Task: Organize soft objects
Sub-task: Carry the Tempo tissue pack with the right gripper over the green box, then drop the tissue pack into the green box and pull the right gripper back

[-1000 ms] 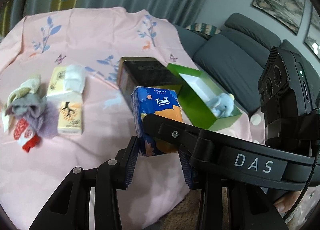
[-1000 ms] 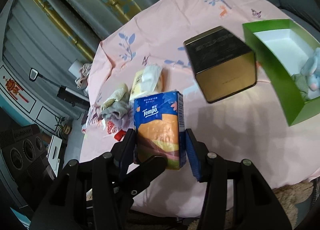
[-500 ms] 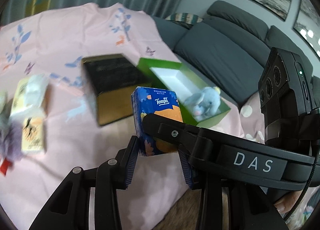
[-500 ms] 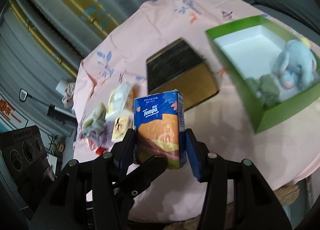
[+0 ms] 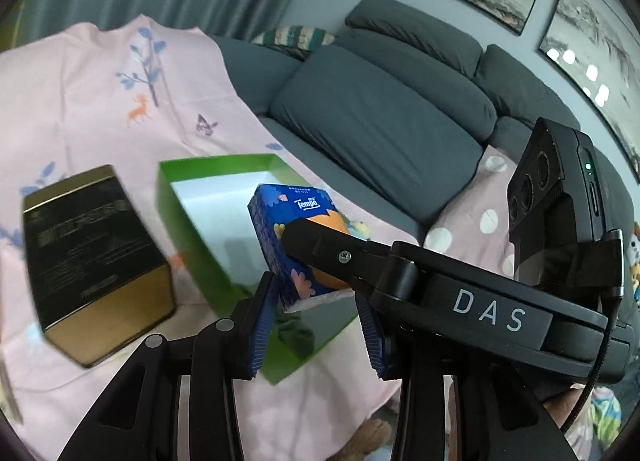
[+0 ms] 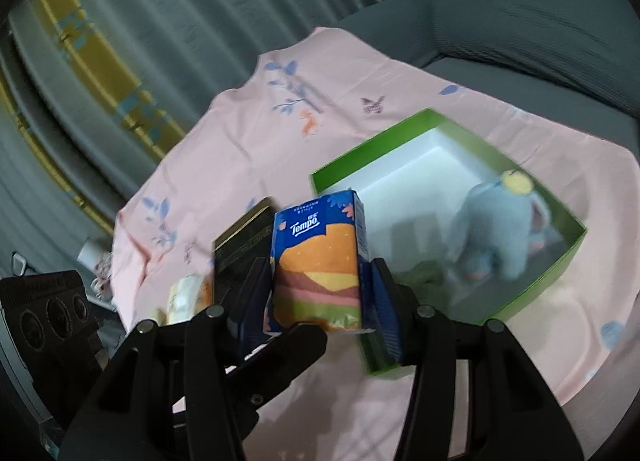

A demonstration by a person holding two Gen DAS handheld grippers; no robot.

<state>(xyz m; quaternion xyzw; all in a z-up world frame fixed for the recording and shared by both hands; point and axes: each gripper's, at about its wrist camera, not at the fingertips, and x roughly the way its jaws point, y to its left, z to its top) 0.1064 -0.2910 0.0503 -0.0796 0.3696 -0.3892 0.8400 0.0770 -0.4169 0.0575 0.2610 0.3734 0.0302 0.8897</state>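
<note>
Glossy rectangular tissue pack (image 6: pixel 320 261) now over green cardboard box (image 6: pixel 532 293), plush elephant (image 6: pixel 500 237) inside

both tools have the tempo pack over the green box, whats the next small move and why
Probably lower the Tempo tissue pack into the green box. Both the left tool and the right tool clamp it, and it hangs over the box's near end. The white floor there looks bare, while the grey plush elephant and a dark green cloth sit further right, so aim for the bare part.

Both wrist views, close above green box (image 5: pixel 188 221)
</note>
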